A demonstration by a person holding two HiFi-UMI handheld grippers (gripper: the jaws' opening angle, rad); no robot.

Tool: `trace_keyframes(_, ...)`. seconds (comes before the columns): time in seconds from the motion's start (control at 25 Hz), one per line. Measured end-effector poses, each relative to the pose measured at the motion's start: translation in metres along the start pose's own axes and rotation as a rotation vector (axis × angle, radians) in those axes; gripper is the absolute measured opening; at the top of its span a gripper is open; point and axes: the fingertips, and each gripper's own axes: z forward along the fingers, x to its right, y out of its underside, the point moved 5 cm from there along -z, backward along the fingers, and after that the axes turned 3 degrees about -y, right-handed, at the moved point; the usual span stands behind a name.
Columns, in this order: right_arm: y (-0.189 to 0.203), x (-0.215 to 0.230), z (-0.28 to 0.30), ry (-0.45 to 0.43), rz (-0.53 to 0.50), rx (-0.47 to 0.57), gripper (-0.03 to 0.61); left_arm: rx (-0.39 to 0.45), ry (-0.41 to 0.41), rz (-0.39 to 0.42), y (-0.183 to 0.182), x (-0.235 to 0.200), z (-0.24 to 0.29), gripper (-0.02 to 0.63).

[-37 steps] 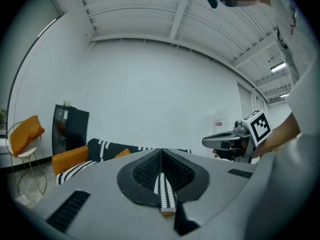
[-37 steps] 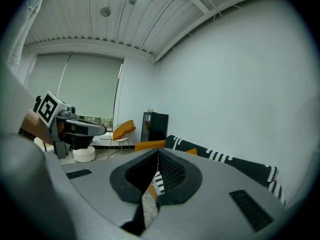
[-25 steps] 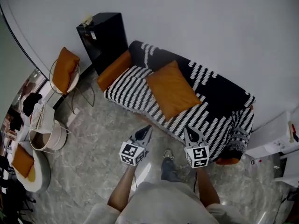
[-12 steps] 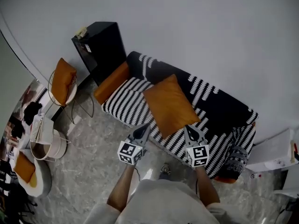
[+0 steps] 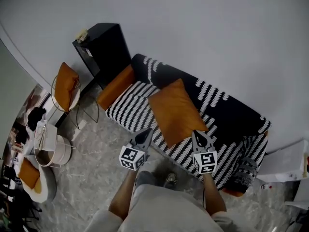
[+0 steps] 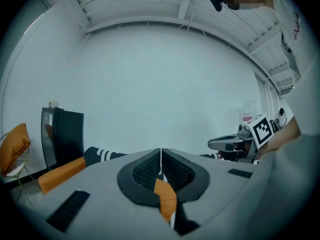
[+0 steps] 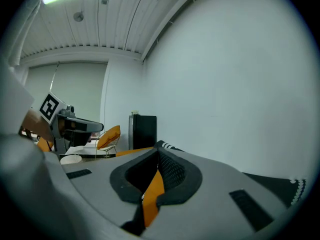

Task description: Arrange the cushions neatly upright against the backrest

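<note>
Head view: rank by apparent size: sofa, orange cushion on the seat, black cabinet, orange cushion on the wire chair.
1. sofa
2. orange cushion on the seat and black cabinet: about alike, not ranked
3. orange cushion on the wire chair, smallest

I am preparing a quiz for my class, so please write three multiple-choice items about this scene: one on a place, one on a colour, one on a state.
1. Where is the big cushion relative to the sofa?
A under it; B on its seat; C behind it.
2. What colour is this cushion?
A blue; B orange; C green.
3. How are the left gripper and the right gripper?
A both shut and empty; B both wide open; C both shut on the cushion.

Key: 1 B, it lies on the striped seat. 2 B, it is plainly orange. 3 A, each gripper's jaws meet with nothing between them, in front of the sofa.
</note>
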Motion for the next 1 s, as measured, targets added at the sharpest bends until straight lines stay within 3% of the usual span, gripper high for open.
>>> trace_keyframes(0.52,0.005,0.015,0.029,0.011,-0.002,-0.028,0.029,-0.011,0.007,-0.020,0.009,-0.025,0.027,0.034)
trace_keyframes(1.0,0.016,0.038,0.103,0.051,0.027,-0.107,0.029,-0.042,0.074,-0.052,0.015,-0.089,0.117,0.034)
